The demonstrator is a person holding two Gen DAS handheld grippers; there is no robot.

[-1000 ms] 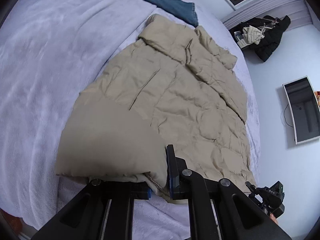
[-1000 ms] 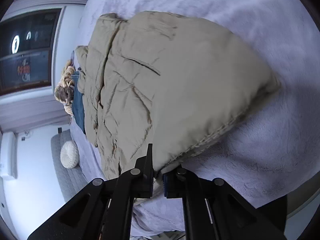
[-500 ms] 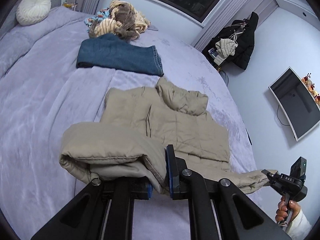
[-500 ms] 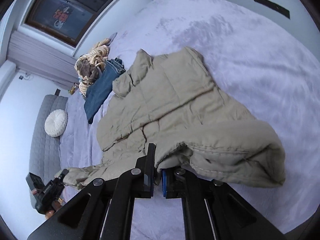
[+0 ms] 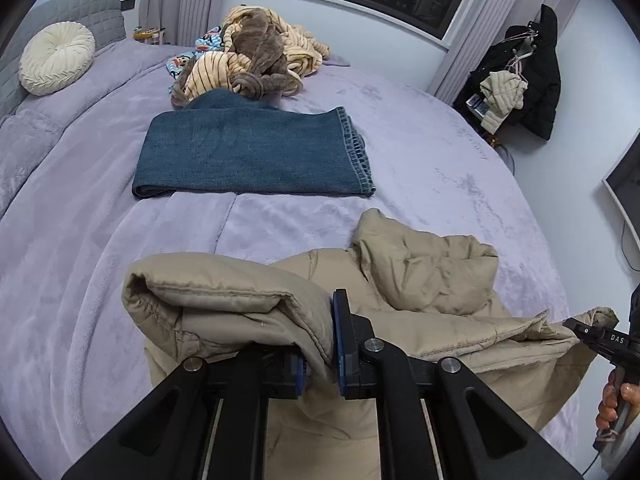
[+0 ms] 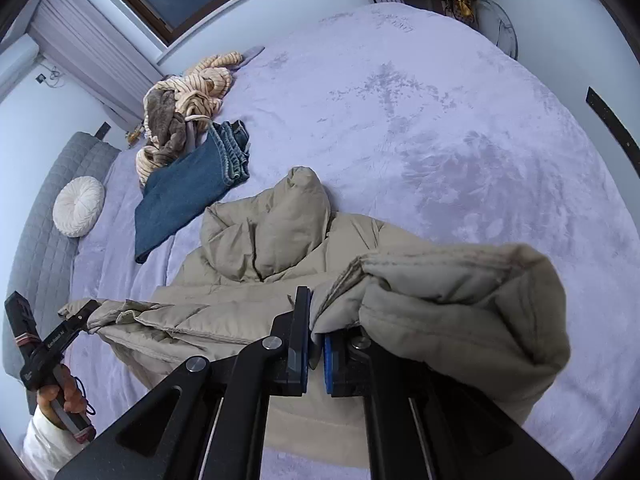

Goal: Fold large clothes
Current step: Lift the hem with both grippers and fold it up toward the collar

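Observation:
A beige puffer jacket [image 5: 424,276] lies on the lavender bed cover [image 5: 100,240], its hood end toward the folded jeans. My left gripper [image 5: 320,344] is shut on one corner of the hem, which hangs rolled over its left finger. In the right wrist view my right gripper [image 6: 316,344] is shut on the other hem corner, with the jacket [image 6: 264,240] bunched over its right finger. The lifted hem stretches between the two grippers above the jacket's body. Each view catches the other gripper at its edge: the right gripper [image 5: 576,326] and the left gripper [image 6: 80,312], each pinching fabric.
Folded blue jeans [image 5: 248,152] lie just beyond the hood, with a heap of striped clothes [image 5: 256,60] behind them. A round white cushion [image 5: 56,60] rests by the grey headboard. A black coat [image 5: 536,68] hangs at the far right, near a wall screen [image 5: 624,196].
Both grippers have lifted the hem off the bed and carried it over the jacket's body toward the hood. The jacket now lies doubled under them, and the jeans look nearer.

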